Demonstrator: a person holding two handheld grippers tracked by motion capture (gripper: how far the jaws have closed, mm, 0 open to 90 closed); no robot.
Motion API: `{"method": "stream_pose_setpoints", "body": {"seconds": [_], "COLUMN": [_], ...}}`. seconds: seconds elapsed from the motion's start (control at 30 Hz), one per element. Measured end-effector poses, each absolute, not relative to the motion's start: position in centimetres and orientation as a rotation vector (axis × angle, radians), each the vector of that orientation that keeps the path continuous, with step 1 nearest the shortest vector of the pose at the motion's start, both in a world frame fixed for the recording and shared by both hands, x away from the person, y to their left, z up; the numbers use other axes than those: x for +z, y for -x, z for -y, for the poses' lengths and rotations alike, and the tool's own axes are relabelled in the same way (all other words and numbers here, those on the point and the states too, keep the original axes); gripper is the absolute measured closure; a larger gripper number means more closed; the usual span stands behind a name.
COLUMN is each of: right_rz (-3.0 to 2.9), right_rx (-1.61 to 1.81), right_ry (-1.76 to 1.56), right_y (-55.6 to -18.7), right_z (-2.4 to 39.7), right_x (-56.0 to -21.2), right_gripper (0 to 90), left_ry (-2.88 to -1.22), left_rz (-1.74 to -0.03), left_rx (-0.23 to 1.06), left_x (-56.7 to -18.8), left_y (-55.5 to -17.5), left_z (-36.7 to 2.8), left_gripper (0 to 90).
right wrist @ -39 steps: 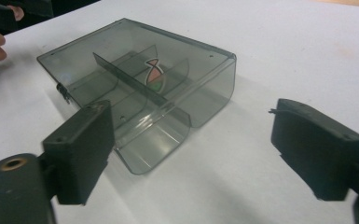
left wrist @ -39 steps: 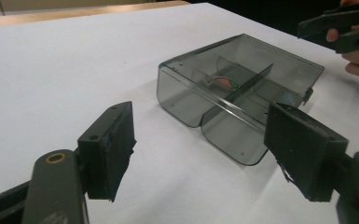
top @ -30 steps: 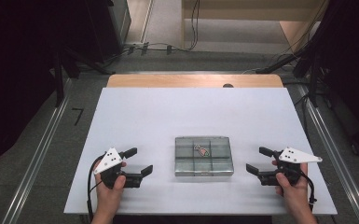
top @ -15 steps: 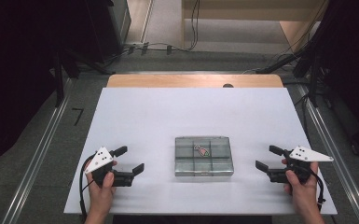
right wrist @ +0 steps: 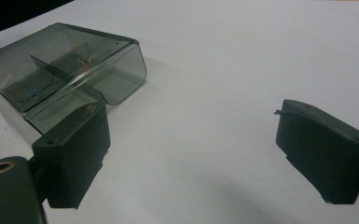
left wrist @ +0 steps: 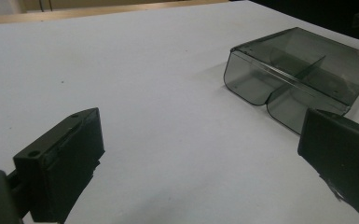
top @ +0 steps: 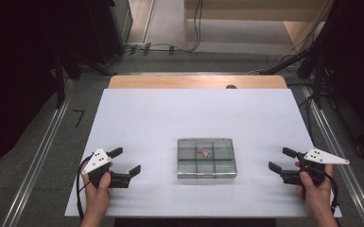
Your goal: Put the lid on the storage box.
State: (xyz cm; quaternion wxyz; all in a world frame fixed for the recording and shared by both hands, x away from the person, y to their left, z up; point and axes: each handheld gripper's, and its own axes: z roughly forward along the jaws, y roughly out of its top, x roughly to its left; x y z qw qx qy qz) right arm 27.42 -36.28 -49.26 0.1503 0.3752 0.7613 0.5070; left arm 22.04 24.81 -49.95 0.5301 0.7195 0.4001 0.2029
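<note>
Right now I have the white table [top: 170, 118] laid out broad in front of me, its bare surface giving both hands room to work from either flank. At its near middle sits the smoky clear compartment box [top: 206, 158], lid shut, flat on the table and squared to my edge; I judge it was set there so each gripper can come at it from its own side. Through the lid I make out dividers splitting it into cells, and in the far middle cell lies a small reddish piece [top: 204, 152], too small for me to name.

My left gripper [top: 125, 161] rests low over the table, well apart from the box's left side. Its jaws have just been opening and now stand wide with nothing between them; in the left gripper view [left wrist: 191, 158] only bare table lies in the gap, with the box [left wrist: 298, 74] off ahead toward the right jaw.

My right gripper [top: 281, 160] mirrors it on the other flank, also well apart from the box. Its jaws gape just as wide and grip nothing. In the right gripper view [right wrist: 191, 154] the box [right wrist: 65, 70] sits ahead beyond the left jaw, a blue speck showing in one cell.

I read both wide-open poses as readiness to close in on the box.
</note>
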Motion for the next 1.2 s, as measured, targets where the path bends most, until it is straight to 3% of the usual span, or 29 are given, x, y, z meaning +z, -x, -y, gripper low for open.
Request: {"method": "stream_pose_setpoints", "body": {"seconds": [0.83,1.2], "right_rz": [-2.091,-2.102], "right_rx": [1.486,1.509], "right_ry": [-1.100,-1.090], "right_y": [-27.2,-27.1], "right_z": [38.3,38.2], "right_x": [-50.0,-50.0], "right_gripper": [8.4,0.3], "left_ry": [-1.659,-1.656], "left_rz": [-0.958,-0.963], "left_rx": [0.515,0.514], "left_x": [-50.9,-50.9], "left_y": [-21.9,-22.0], "left_z": [-26.4,-26.3], "left_gripper": [0.0,0.0]}}
